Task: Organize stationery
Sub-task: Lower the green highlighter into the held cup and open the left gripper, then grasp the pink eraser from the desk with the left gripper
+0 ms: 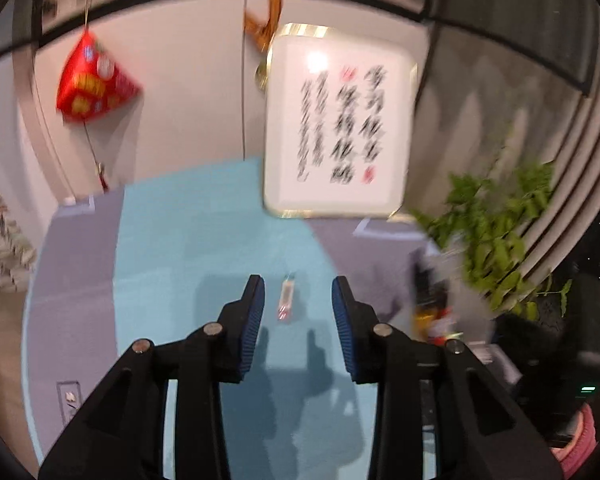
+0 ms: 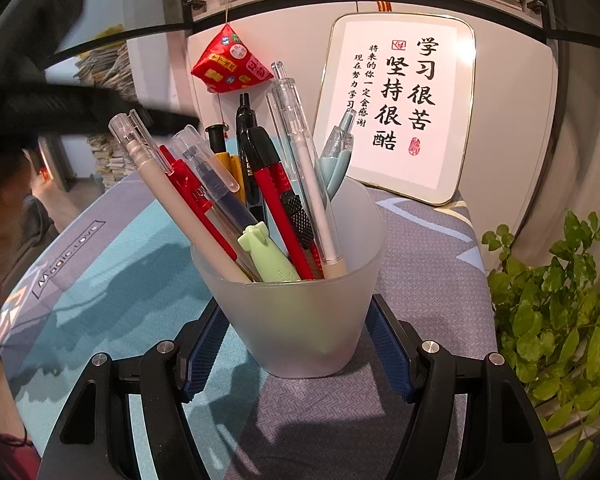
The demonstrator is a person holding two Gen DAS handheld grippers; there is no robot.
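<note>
Desk with a teal and grey mat (image 1: 204, 240), white cabinet wall behind, framed calligraphy board (image 2: 400, 108) leaning upper right in both views, potted plant (image 2: 560, 320) at the right edge, red hanging ornament (image 1: 94, 80) upper left in the left wrist view. What matters for my next move: a small clear pen-like item (image 1: 287, 298) with a reddish tip lies flat on the teal part of the mat, low centre in the left wrist frame, just past the tips of the left gripper (image 1: 298, 300) and lined up with the gap between its fingers. Its long axis runs almost straight up the frame, so along the direction the gripper points, not across the jaws. Left jaws are partly apart with nothing between the pads; the item is on the mat beyond them, not touched. The frame is blurred, so I can't tell exactly what it is. Right gripper (image 2: 296, 336) is clamped on the frosted cup (image 2: 300, 320), blue pads pressed on both sides of its lower wall, cup standing on the mat, bottom centre of the right wrist view. The cup holds pens and a red utility knife (image 2: 280, 208), all leaning. Left hand is clearly the nearer one to the loose item; I judge the next step is to drop onto it and pinch across its narrow width, then carry it to the cup.
</note>
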